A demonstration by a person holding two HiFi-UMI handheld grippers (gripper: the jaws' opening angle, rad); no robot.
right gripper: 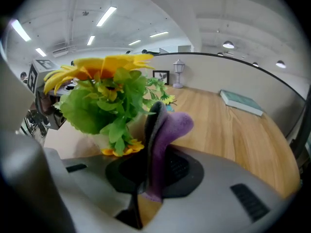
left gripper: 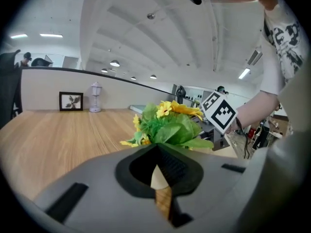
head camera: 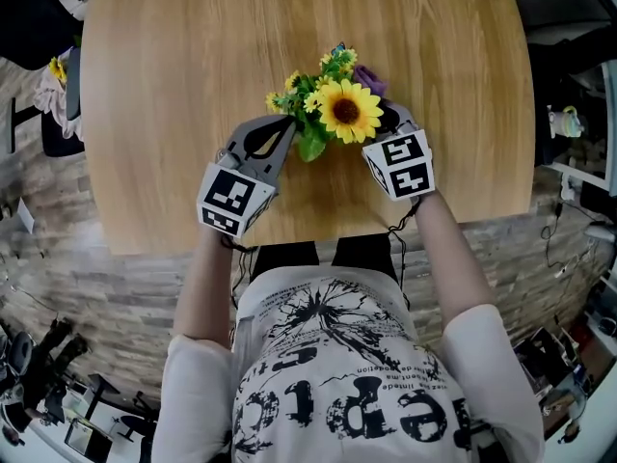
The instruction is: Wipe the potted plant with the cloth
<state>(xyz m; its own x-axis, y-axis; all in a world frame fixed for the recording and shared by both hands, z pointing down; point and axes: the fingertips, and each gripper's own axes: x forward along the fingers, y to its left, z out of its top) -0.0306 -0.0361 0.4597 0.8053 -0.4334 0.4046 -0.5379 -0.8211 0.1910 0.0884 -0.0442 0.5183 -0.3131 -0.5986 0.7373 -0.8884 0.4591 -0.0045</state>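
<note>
I see the potted plant (head camera: 337, 109), with one big sunflower, standing near the middle of the light wooden worktop (head camera: 174, 85), a little toward my edge. My left gripper (head camera: 286, 125) is at 8 o'clock of the plant, fingers fully together with nothing between them. My right gripper (head camera: 390, 114) is at 4 o'clock, fingers clamped on the purple cloth (right gripper: 167, 130), which stands up just beside the leaves. A teal book (right gripper: 241, 102) lies at 1 o'clock at the far edge. A framed picture (left gripper: 71, 101) and a small lantern (left gripper: 95, 97) stand by a low wall. The floor (head camera: 58, 258) has a stone pattern.
</note>
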